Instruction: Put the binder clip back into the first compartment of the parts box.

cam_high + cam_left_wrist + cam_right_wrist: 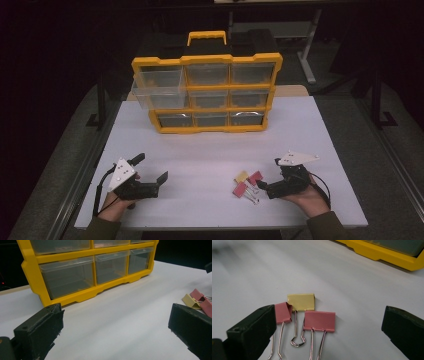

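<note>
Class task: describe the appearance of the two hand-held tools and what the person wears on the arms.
Each tool, the left tool and the right tool, has a black body with two blocky black jaws, a pale three-cornered plate on top and a black cable trailing back. The sleeves are dark olive green.

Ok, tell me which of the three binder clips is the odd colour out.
The yellow binder clip, farthest from the right hand-held gripper. The two pink binder clips lie nearer, either side of its wire handles.

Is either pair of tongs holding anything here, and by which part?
Nothing is held. Both the left tongs and right tongs are open; the binder clips lie free.
</note>
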The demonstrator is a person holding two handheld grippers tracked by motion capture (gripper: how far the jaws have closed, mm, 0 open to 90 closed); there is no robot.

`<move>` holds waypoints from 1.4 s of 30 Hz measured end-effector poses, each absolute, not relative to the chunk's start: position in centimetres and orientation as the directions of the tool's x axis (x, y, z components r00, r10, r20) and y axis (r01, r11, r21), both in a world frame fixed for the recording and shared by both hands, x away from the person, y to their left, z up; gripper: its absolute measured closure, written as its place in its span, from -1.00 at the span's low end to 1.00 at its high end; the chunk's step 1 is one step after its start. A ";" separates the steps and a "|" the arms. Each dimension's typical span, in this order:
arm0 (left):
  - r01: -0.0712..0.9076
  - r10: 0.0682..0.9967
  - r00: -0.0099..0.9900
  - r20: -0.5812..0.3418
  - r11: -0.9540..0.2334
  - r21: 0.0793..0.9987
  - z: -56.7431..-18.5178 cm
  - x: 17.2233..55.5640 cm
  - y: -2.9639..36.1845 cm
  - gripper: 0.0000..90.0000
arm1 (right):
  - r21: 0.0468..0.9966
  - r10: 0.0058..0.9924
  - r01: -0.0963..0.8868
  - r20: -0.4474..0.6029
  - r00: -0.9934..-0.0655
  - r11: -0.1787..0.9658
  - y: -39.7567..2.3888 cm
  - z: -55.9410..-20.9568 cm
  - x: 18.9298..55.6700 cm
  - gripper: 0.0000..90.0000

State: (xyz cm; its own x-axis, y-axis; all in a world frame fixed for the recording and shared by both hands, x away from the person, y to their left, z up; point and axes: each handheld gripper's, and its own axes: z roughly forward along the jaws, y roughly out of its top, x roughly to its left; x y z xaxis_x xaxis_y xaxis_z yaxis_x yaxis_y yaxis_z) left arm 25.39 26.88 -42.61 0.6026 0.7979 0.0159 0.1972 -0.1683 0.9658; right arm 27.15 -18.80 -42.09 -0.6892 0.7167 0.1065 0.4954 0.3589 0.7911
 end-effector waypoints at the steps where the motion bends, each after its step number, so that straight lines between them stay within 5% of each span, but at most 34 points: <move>1: 0.196 0.798 0.603 0.015 -0.166 0.966 -42.6 25.4 26.9 -1.00 | 0.791 0.715 0.493 0.102 -0.692 0.364 -18.7 -42.0 27.2 -1.00; 9: 0.192 0.798 0.602 0.021 -0.171 0.966 -42.6 25.5 26.9 -1.00 | 0.768 0.704 0.516 0.122 -0.699 0.380 -18.2 -41.0 28.2 -1.00; 21: 0.201 0.796 0.605 0.019 -0.175 0.964 -42.7 25.4 26.8 -1.00 | 0.717 0.668 0.544 0.148 -0.729 0.435 -17.4 -40.2 29.9 -0.71; 42: 0.197 0.792 0.610 0.022 -0.179 0.964 -42.7 25.3 26.6 -1.00 | 0.581 0.683 0.615 0.132 -0.718 0.534 -14.8 -41.8 31.2 -0.48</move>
State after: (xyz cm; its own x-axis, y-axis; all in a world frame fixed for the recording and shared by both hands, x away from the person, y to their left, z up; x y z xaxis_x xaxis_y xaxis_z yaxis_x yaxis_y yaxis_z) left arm 25.27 26.55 -42.72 0.6100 0.7921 0.0222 0.1973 -0.1789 0.9639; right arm 31.20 -14.79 -41.78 -0.7182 0.6832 0.1320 0.6145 0.5338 0.5808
